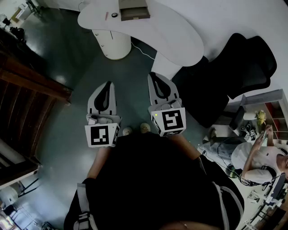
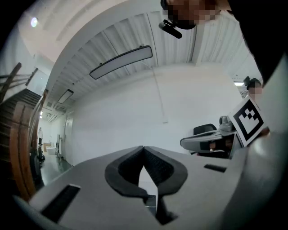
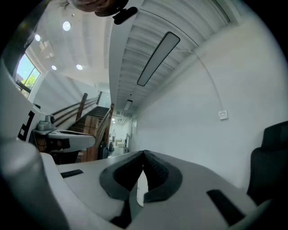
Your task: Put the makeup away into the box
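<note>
While you hold them level and side by side in front of your body, your left gripper [image 2: 143,148] has its jaws pressed together at the tips with nothing between them. Your right gripper [image 3: 144,153] is closed and empty in the same way. Each carries its marker cube [image 1: 102,135] at the end nearest you. Below them lies the dark green floor [image 1: 67,117], with the toes of your shoes [image 1: 145,128] just showing. Ahead stands a curved white table [image 1: 171,36], and on its far part sits the box [image 1: 134,10], well apart from both grippers. A small dark item [image 1: 114,15] lies just beside it, too small to tell whether it is makeup. A black chair [image 1: 243,67] stands to the right of the table.
</note>
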Demonstrator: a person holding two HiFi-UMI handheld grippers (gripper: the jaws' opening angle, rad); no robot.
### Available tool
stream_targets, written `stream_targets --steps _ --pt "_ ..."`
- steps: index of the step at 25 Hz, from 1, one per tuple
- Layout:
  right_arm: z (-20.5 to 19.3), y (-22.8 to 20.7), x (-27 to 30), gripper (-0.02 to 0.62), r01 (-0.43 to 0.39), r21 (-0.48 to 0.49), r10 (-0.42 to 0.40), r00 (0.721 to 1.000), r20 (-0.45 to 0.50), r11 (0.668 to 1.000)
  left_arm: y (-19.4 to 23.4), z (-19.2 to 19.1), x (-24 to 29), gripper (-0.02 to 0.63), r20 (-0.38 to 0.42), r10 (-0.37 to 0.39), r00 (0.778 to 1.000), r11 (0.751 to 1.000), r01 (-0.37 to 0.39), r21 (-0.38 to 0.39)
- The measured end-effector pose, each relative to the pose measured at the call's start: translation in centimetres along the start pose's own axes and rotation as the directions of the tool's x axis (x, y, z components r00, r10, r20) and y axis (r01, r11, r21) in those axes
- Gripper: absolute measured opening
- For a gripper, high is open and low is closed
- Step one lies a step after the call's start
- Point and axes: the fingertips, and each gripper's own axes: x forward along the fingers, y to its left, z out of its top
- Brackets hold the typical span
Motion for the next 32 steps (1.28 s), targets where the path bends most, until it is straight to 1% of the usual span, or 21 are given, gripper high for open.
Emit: stream_targets --steps 9,14,19,21,26,32 --pt "0.0 -2.1 0.0 0.021 0.005 0.010 -0.005 1.000 0.020 1.000 -1.4 0.4 1.6 0.008 0.008 0.007 1.000 1.000 -0.007 0.013" --pt "-0.8 -3.6 0.2 0.021 -0.033 0.072 0.033 0.999 0.010 0.997 -2.4 0.4 2.6 0.008 0.008 0.021 1.000 1.000 -0.021 0.019" --pt "-1.0 -4.3 0.3 0.023 -0.049 0.056 0.048 0.999 0.014 0.997 -2.7 0.6 3.1 0.008 0.030 0.026 0.999 0.999 -0.027 0.018" --pt "-1.0 -4.3 0.5 0.023 -0.058 0.052 0.057 0.998 0.020 0.997 -2.6 0.4 3.3 0.009 0.025 0.027 0.999 0.999 -0.027 0.018" --pt "-1.5 -4.1 2.2 0.023 -0.074 0.060 0.073 0.997 0.016 0.995 -1.5 -0.4 5.0 0.009 0.003 0.010 1.000 1.000 -0.010 0.013" --pt "-2.4 -4.3 7.2 0.023 -0.069 0.048 0.069 0.998 0.004 0.996 2.2 -1.9 8.6 0.009 0.002 0.004 1.000 1.000 -0.004 0.007"
